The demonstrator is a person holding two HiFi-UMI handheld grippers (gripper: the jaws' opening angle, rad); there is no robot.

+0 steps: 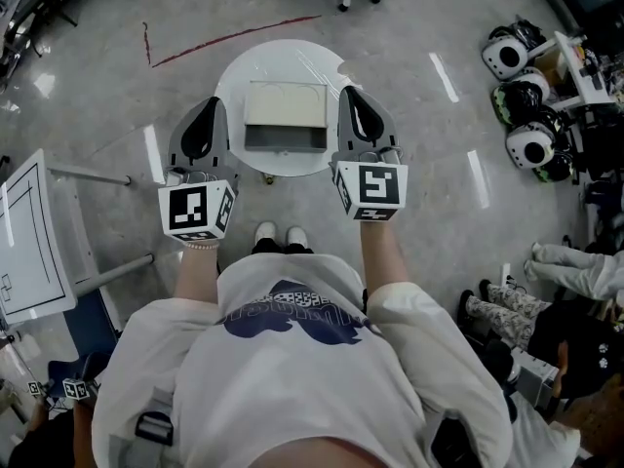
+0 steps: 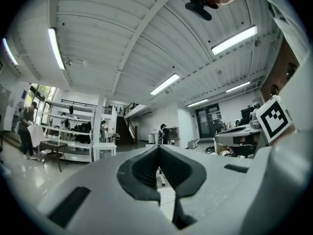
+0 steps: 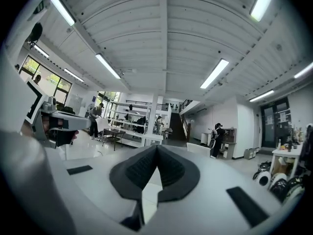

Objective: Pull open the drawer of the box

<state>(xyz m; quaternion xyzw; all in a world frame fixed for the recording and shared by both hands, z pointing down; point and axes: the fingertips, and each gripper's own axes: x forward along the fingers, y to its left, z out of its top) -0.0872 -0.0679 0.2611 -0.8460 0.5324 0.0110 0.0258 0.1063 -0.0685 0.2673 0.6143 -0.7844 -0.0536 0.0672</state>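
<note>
White rectangular box (image 1: pixel 285 105) sits on the round white table (image 1: pixel 292 61), right in front of your feet, its grey face (image 1: pixel 285 139) turned toward you. From up here you can't tell how far the drawer stands out. Your 2 grippers hang level on either side of it, touching nothing. Left gripper (image 1: pixel 207 105), grey with dark pads, has its jaws pressed together at the tips (image 2: pixel 159 148), nothing between them. Right gripper (image 1: pixel 349 94) matches it, jaws closed tip to tip (image 3: pixel 156 148) and empty. Both point out across the room.
</note>
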